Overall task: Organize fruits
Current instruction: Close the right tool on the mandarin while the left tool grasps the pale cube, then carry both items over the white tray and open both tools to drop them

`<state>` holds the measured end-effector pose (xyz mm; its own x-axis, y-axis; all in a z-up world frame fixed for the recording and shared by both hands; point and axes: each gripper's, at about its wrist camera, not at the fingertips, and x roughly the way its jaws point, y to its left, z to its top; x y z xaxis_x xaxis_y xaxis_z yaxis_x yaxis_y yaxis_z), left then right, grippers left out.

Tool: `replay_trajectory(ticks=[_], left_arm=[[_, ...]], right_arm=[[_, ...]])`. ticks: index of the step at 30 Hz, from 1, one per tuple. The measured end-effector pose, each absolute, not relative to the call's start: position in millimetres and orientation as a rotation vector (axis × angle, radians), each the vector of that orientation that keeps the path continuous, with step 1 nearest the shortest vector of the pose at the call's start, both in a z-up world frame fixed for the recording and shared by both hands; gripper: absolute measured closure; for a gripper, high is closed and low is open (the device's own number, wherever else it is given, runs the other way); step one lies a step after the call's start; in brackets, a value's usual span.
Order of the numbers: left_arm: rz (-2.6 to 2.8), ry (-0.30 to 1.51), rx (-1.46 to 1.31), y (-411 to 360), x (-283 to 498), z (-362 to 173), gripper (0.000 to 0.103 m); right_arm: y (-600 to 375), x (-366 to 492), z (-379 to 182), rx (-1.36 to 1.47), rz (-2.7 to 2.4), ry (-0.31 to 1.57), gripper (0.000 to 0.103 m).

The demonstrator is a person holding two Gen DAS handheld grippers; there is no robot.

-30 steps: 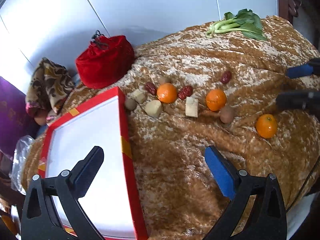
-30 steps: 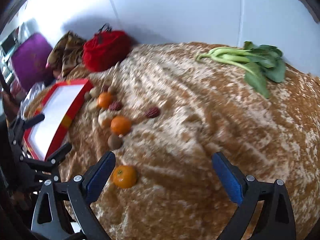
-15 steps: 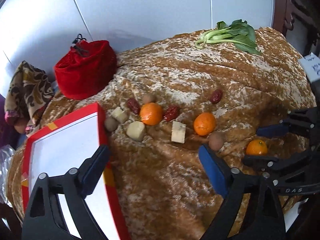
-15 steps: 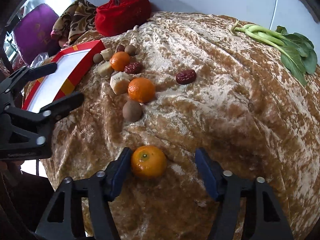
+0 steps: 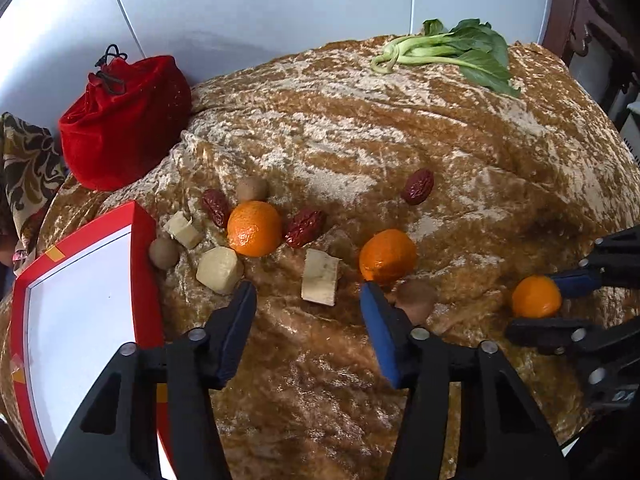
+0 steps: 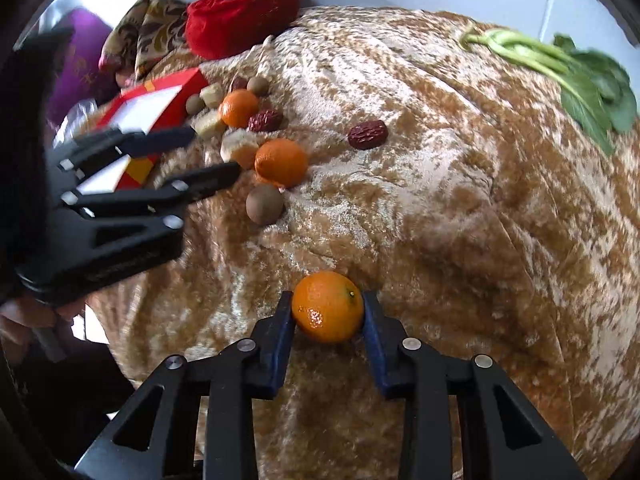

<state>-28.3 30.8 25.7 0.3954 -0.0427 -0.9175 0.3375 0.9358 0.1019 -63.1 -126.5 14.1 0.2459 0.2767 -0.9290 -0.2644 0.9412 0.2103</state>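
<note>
The right gripper (image 6: 327, 312) has dropped onto the small round orange tangerine (image 6: 327, 307) nearest the person, and its blue-padded jaws, which a second ago stood wide with the fruit off to one side, are closing with the tangerine squarely between them. In the right wrist view both pads look to be touching the peel on either side, so I would call this a grip taking hold, though the fruit still sits on the crumpled gold-brown velvet cloth (image 6: 460, 208).

The left gripper (image 5: 306, 300) is narrowing too, but nothing is clamped: its jaws are closing around a pale cut cube of fruit (image 5: 320, 277) that lies just ahead, between the fingertips, and the pads do not yet reach it. A second tangerine (image 5: 387, 255) sits just beyond its right finger, with a small brown round fruit (image 5: 414, 300) tucked beside that finger.

Off the left gripper's left side lies the red-rimmed white tray (image 5: 80, 320), bare so far, which I take to be where the fruit belongs. More pieces crowd its near corner, with dark red wrinkled dates (image 5: 418, 186) scattered farther ahead.

So both hands have gone from approach to pick at once. My guess is that sorting has only begun: next comes the lift and the carry across to the tray.
</note>
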Motion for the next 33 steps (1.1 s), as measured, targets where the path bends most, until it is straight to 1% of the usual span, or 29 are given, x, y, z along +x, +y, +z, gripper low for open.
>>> replay_trajectory(ticks=[2, 7, 9, 11, 12, 14, 16, 21, 27, 33], left_arm=[[-0.253, 1.137, 0.262, 34.2, -27.2, 21.7, 0.062], [-0.269, 1.121, 0.275, 28.6, -25.5, 15.3, 0.063], [-0.269, 1.116, 0.283, 25.6, -24.8, 14.1, 0.066], [-0.276, 1.117, 0.271, 24.2, -23.1, 13.0, 0.073], [-0.274, 1.117, 0.271, 23.4, -22.7, 12.2, 0.074], [-0.267, 1.115, 0.278, 21.0, -19.3, 7.2, 0.083], [-0.252, 1.109, 0.275, 19.9, -20.3, 6.3, 0.086], [-0.194, 1.058, 0.249, 25.1, -25.6, 15.2, 0.086], [-0.076, 0.875, 0.265, 36.1, -50.0, 58.9, 0.086], [0.086, 0.734, 0.206, 82.4, -77.0, 95.8, 0.086]], right_arm=[[-131.3, -62.2, 18.3, 0.061, 0.368, 1.269, 0.070], [-135.0, -57.2, 33.4, 0.138, 0.360, 1.254, 0.070], [-136.1, -53.6, 38.7, 0.160, 0.366, 1.254, 0.070], [-135.4, -54.7, 39.4, 0.166, 0.359, 1.257, 0.070], [-135.4, -56.1, 37.5, 0.169, 0.354, 1.259, 0.070], [-134.4, -54.0, 35.3, 0.179, 0.352, 1.266, 0.070], [-133.9, -50.9, 32.6, 0.179, 0.350, 1.265, 0.070], [-136.2, -51.7, 36.1, 0.188, 0.365, 1.251, 0.070], [-131.7, -51.4, 43.0, 0.207, 0.384, 1.220, 0.070], [-107.8, -48.9, 52.9, 0.221, 0.463, 1.163, 0.070]])
